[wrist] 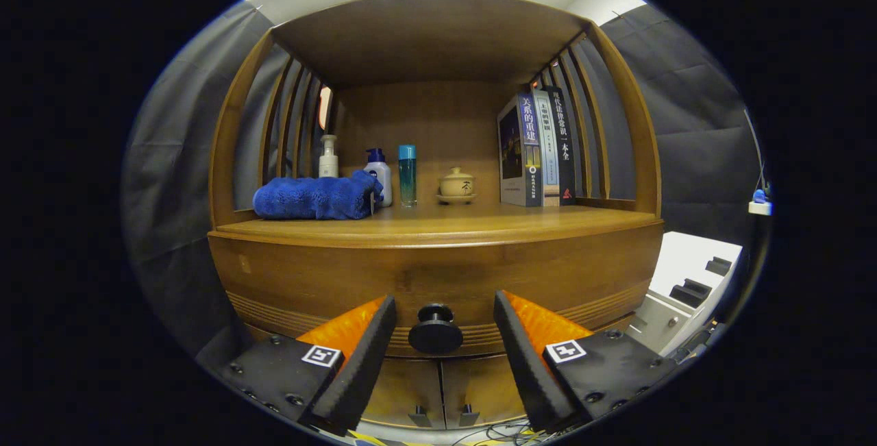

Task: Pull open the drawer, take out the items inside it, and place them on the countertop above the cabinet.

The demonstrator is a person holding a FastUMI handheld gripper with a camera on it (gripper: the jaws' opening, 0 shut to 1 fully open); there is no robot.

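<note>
The gripper (444, 336) was held with its fingers spread to either side of the round drawer knob (436, 329), apparently to close on it, the drawer (425, 275) remaining closed.

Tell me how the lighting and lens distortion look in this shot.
Gripper view: strong fisheye bends the countertop edge and cabinet posts; warm, dim light, with the shelf underside shadowed; the books and knob are sharp. The hand-held gripper is open, with the knob between its fingers.

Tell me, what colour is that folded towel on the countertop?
Deep blue towel, seen in the gripper view.
</note>
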